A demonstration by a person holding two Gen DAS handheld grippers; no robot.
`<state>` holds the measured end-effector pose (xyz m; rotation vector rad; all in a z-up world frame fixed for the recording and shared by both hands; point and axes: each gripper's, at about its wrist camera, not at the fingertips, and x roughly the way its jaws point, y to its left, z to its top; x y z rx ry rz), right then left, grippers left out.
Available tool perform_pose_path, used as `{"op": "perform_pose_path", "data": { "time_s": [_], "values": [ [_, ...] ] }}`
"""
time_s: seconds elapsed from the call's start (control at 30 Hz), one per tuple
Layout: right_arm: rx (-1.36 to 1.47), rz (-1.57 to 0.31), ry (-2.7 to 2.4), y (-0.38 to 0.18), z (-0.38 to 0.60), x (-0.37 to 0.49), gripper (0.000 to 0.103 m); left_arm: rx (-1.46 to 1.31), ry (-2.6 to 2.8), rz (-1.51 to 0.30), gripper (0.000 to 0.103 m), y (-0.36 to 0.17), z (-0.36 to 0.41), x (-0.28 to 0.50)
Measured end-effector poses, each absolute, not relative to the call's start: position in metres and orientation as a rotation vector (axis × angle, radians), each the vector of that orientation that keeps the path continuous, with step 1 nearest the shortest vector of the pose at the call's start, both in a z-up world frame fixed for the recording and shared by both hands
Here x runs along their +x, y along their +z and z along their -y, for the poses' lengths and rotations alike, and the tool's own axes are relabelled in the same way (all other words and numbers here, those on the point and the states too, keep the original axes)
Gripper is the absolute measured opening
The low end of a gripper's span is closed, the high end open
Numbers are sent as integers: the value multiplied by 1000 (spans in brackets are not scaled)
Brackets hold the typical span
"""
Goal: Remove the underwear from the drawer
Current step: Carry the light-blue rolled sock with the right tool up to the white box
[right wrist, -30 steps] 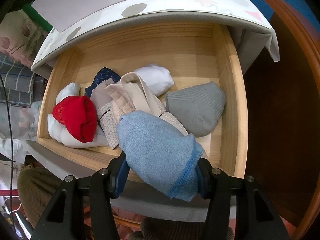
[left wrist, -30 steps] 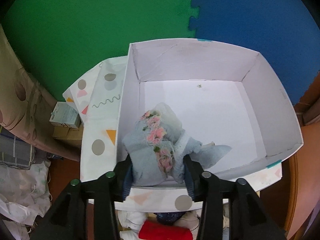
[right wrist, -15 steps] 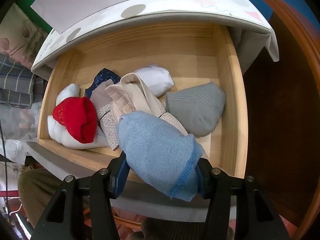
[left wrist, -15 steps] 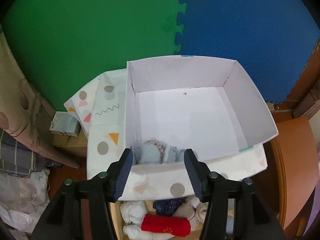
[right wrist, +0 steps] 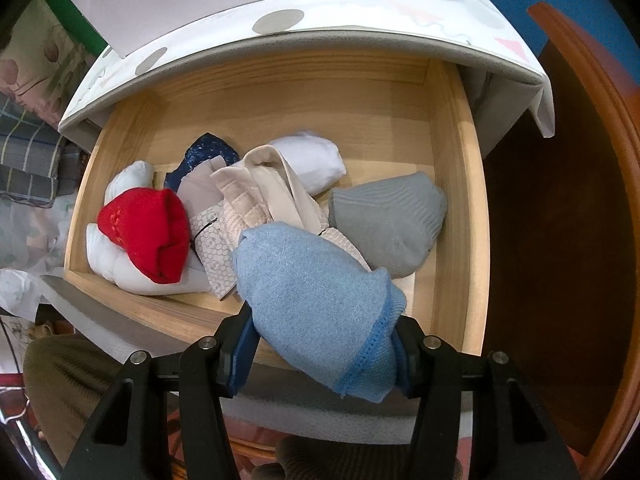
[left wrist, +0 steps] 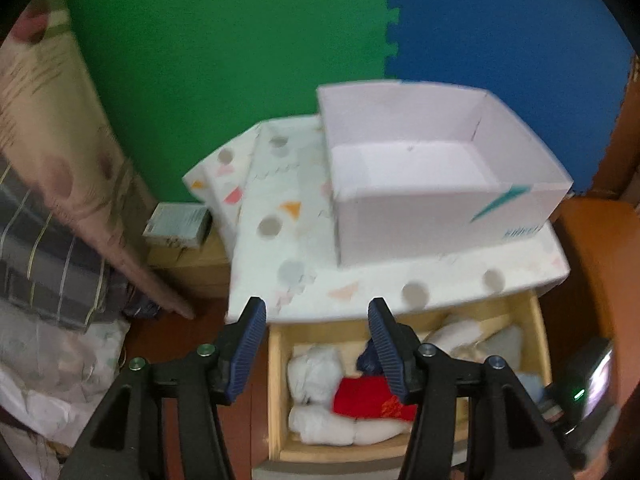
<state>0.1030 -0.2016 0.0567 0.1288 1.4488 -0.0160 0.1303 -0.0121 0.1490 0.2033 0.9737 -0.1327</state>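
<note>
My left gripper (left wrist: 317, 308) is open with nothing between its blue pads, held above the front edge of the cabinet top. Behind it stands the white shoe box (left wrist: 440, 216), whose near wall hides what lies at its bottom front. Below, the wooden drawer (left wrist: 276, 392) is pulled out, with a red roll (left wrist: 372, 398) and white rolls inside. My right gripper (right wrist: 322, 344) points down over the drawer (right wrist: 452, 200), shut on a light blue rolled underwear (right wrist: 316, 292) held above the pile. Under it lie a red roll (right wrist: 148, 232), a grey roll (right wrist: 388, 220), beige garments (right wrist: 256, 200), a navy piece (right wrist: 204, 152) and a white roll (right wrist: 308, 160).
A spotted white cloth (left wrist: 280, 240) covers the cabinet top. A small carton (left wrist: 176, 222) and piled bedding (left wrist: 48, 240) lie to the left. Dark wooden furniture (right wrist: 560, 240) stands to the right of the drawer. Green and blue foam mats cover the wall. A person's knee (right wrist: 68, 380) is below the drawer front.
My left gripper let go of the grey floral underwear inside the white box, opened, and drew back toward the drawer. The right gripper stayed still with the blue roll.
</note>
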Motion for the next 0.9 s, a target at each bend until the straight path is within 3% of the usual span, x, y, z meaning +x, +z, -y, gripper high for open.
{"op": "perform_pose_path", "data": {
  "time_s": [0.47, 0.9],
  "values": [
    [94, -1429, -45, 62, 199, 101, 51, 153, -24, -1107, 55, 28, -22, 87],
    [106, -1410, -52, 97, 205, 116, 50, 54, 1, -1139, 55, 7, -41, 83]
  ]
}}
